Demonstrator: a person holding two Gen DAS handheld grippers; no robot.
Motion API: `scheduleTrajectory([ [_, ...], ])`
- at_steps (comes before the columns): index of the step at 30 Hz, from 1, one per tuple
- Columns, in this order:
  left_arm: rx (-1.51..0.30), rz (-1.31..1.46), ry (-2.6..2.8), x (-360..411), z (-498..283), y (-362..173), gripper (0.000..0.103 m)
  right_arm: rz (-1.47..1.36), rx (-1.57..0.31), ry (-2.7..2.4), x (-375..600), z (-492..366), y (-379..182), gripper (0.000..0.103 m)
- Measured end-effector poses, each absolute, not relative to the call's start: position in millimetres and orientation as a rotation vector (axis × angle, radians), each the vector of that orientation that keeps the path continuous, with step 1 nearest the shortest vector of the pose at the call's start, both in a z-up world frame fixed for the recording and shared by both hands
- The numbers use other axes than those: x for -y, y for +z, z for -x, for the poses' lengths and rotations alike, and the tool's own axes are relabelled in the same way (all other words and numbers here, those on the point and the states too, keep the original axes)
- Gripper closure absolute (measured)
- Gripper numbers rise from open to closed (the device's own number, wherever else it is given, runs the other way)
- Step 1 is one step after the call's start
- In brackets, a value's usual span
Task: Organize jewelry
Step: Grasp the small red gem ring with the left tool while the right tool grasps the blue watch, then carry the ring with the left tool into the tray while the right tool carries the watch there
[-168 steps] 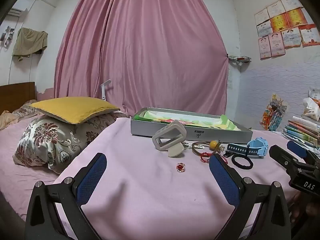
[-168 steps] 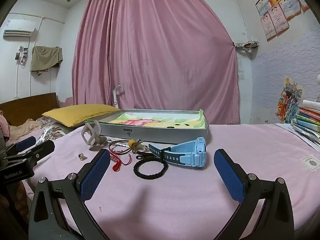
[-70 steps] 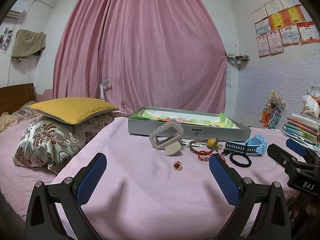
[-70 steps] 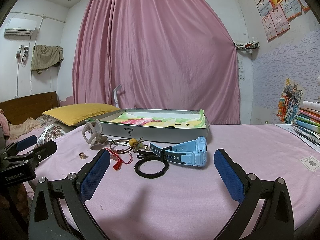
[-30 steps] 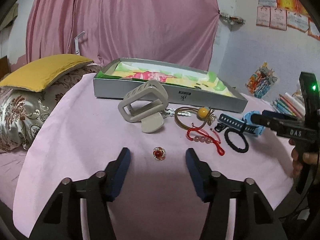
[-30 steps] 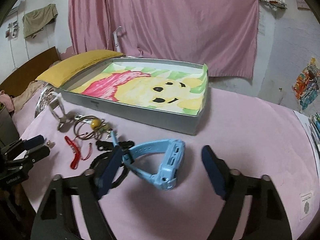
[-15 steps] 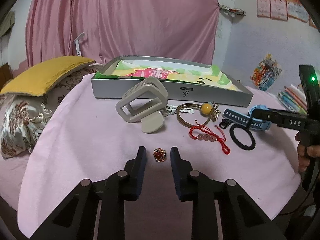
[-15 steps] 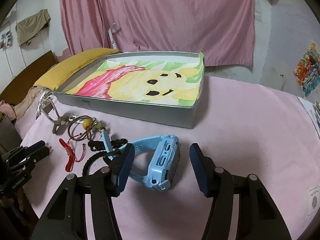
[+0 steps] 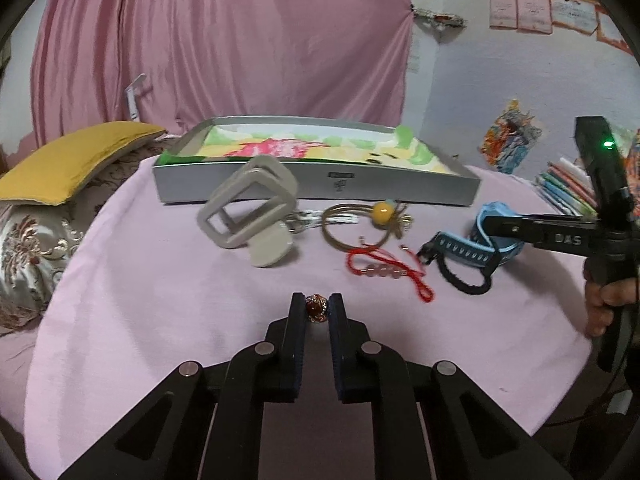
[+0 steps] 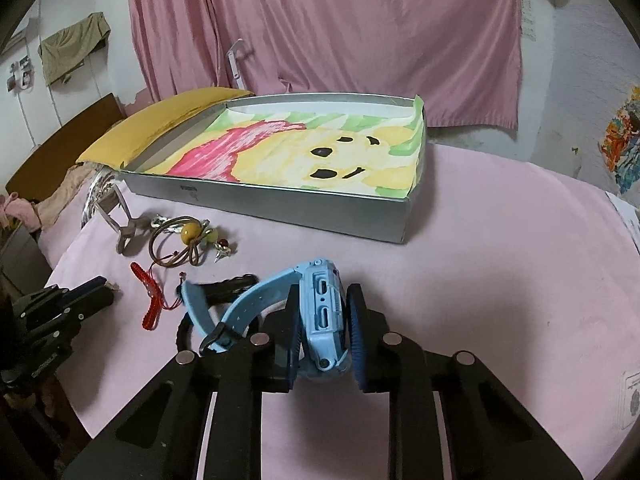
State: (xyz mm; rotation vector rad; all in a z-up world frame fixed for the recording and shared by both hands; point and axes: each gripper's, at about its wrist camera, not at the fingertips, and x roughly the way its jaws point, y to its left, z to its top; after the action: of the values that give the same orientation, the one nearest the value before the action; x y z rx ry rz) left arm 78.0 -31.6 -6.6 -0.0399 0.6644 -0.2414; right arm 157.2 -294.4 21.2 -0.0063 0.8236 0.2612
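Observation:
My left gripper (image 9: 317,308) is shut on a small gold ring with a red stone (image 9: 316,309) on the pink sheet. My right gripper (image 10: 323,300) is shut on the body of a light blue watch (image 10: 323,312); its strap lies over a black hair tie (image 9: 464,282). A red cord bracelet (image 9: 384,270), a brown cord with a yellow bead (image 9: 382,211) and a beige hair claw (image 9: 250,210) lie between them. A silver box (image 10: 384,220) lined with a bear drawing stands behind.
A yellow pillow (image 9: 68,160) and a patterned pillow (image 9: 24,256) lie to the left. A stack of books (image 9: 564,190) is at the right. A pink curtain (image 9: 224,40) hangs behind the box. The right tool's handle (image 9: 608,216) reaches in at the right.
Both grippers moved down to the sheet and closed. The left one closed on the ring. The right one closed on the blue watch.

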Motion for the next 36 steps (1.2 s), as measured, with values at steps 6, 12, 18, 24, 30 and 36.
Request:
scheduleTrajectory([
  [6, -0.567, 0.032, -0.289, 43, -73, 14, 0.092, -0.032, -0.723, 0.274, 297, -141, 35, 0.088],
  [12, -0.429, 0.036, -0.287, 43, -78, 52, 0.092, -0.081, -0.504, 0.306, 287, -124, 73, 0.088],
  [18, -0.291, 0.025, -0.256, 44, -89, 82, 0.092, -0.132, -0.293, 0.327, 271, -126, 101, 0.088],
  [24, -0.174, -0.004, -0.208, 42, -108, 102, 0.092, -0.117, -0.192, 0.311, 249, -153, 112, 0.088],
  [30, -0.177, -0.010, -0.184, 29, -140, 111, 0.092, -0.103, -0.219, 0.302, 235, -193, 109, 0.088],
  [36, -0.313, 0.031, -0.192, 15, -187, 102, 0.092, -0.114, -0.317, 0.308, 223, -231, 93, 0.088],
])
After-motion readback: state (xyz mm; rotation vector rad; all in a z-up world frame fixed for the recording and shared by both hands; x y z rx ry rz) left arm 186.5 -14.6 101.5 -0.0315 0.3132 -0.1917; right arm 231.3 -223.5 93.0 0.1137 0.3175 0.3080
